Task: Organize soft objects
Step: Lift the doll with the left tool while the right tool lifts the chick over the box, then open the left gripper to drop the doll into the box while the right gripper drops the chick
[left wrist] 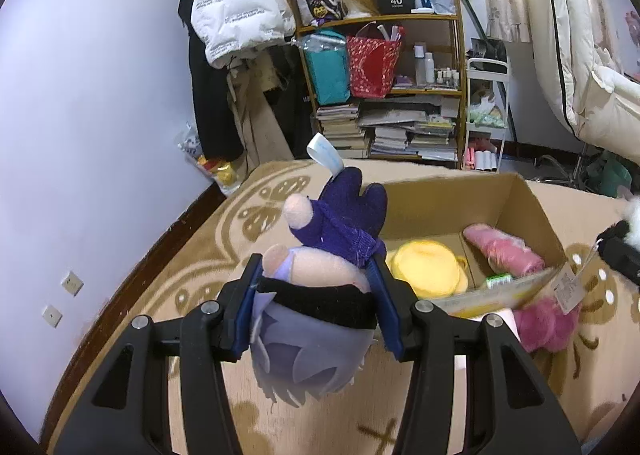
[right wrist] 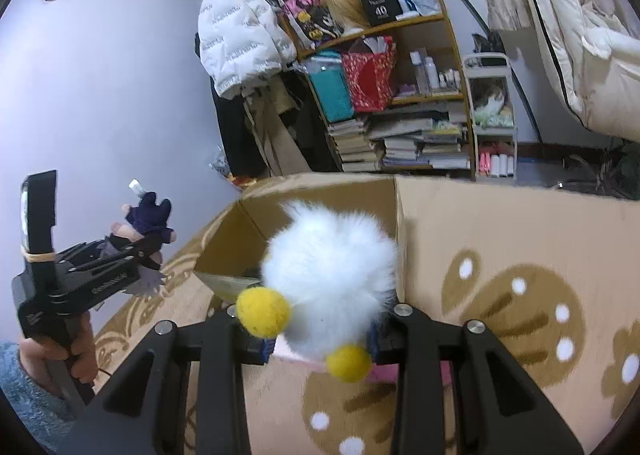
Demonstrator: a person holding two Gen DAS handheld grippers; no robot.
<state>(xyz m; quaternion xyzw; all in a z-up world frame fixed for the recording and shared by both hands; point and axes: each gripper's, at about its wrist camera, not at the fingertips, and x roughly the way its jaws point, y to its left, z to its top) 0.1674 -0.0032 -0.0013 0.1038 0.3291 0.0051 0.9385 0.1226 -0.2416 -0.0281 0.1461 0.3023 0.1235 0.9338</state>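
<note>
Tongs on the left [left wrist: 316, 295] clamp a purple-clad plush doll [left wrist: 320, 279]; right tongs [right wrist: 320, 339] pinch a white fluffy toy [right wrist: 332, 259], seemingly yellow-footed, both just short of the cardboard box [left wrist: 520, 211].

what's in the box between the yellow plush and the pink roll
A cardboard divider, seen in the left wrist view, separates the yellow plush from the pink roll.

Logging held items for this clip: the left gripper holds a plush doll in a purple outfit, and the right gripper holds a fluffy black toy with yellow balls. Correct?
Not quite. The fluffy toy in the right gripper is white, not black, as the right wrist view shows; its balls are yellow. The left gripper does hold the plush doll in purple.
</note>
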